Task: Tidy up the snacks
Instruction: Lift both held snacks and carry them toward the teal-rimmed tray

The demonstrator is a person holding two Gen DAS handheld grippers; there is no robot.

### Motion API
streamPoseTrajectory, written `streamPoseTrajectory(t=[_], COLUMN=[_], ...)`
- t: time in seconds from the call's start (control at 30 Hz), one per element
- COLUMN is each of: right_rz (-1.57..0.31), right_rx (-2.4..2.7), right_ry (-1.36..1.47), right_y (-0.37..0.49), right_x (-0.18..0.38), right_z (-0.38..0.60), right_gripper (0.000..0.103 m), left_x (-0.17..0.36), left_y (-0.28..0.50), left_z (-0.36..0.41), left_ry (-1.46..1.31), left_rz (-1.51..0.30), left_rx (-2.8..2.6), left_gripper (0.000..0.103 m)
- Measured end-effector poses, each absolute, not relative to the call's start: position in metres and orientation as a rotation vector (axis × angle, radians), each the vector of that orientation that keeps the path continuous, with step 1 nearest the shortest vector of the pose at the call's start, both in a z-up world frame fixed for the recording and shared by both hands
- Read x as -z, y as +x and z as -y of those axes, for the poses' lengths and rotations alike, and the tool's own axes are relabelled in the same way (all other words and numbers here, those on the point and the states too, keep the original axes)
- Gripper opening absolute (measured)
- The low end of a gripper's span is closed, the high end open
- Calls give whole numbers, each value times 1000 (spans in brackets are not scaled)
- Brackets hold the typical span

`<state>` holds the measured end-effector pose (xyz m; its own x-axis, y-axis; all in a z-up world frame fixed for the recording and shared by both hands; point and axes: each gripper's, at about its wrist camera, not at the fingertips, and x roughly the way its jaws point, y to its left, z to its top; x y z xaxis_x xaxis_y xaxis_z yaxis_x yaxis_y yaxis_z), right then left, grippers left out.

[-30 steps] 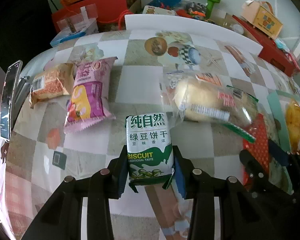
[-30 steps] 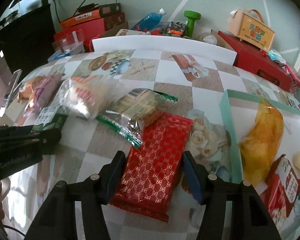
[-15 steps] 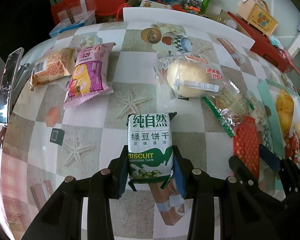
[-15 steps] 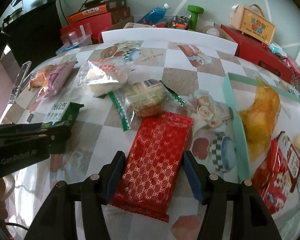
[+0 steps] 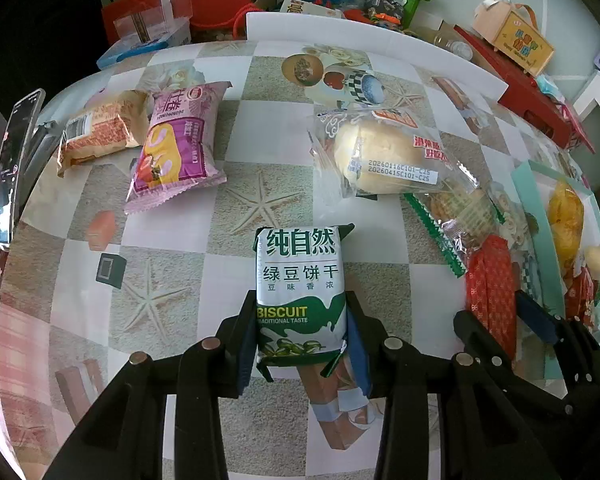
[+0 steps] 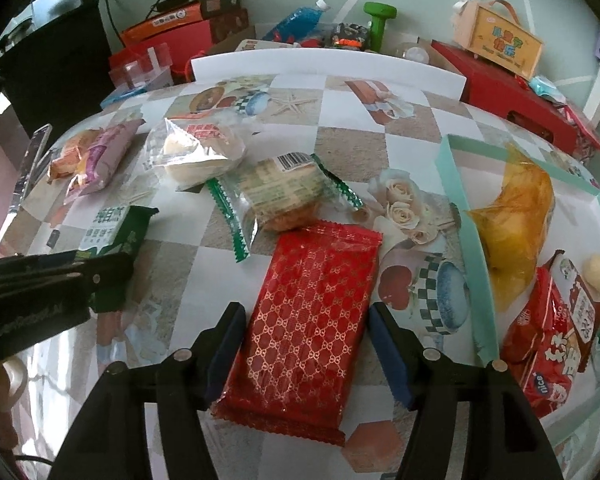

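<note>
Left wrist: red packet (image 5: 494,292) half hidden.

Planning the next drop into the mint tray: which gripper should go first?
Right. The right gripper holds the red packet beside the tray; the left gripper, holding the biscuit pack, is farther away.
</note>
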<state>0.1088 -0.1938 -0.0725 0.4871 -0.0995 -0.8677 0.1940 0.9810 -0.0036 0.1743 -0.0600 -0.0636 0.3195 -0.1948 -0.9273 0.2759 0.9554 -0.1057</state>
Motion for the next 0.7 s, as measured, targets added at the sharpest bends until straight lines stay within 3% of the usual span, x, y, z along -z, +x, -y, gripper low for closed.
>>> streamPoseTrajectory(t=[0.6, 0.7], right_rz=[-1067, -1056], right_rx=[237, 242], right_ry=[113, 115], right_y=[113, 113], right_x=[74, 74], right_z=[193, 192], right_gripper=[68, 59], left_x=[63, 63], left_y=[175, 175], left_z=[58, 58], left_ry=[42, 43], left_rz=[-1214, -1213], left_rx=[328, 331], left_gripper=[41, 41])
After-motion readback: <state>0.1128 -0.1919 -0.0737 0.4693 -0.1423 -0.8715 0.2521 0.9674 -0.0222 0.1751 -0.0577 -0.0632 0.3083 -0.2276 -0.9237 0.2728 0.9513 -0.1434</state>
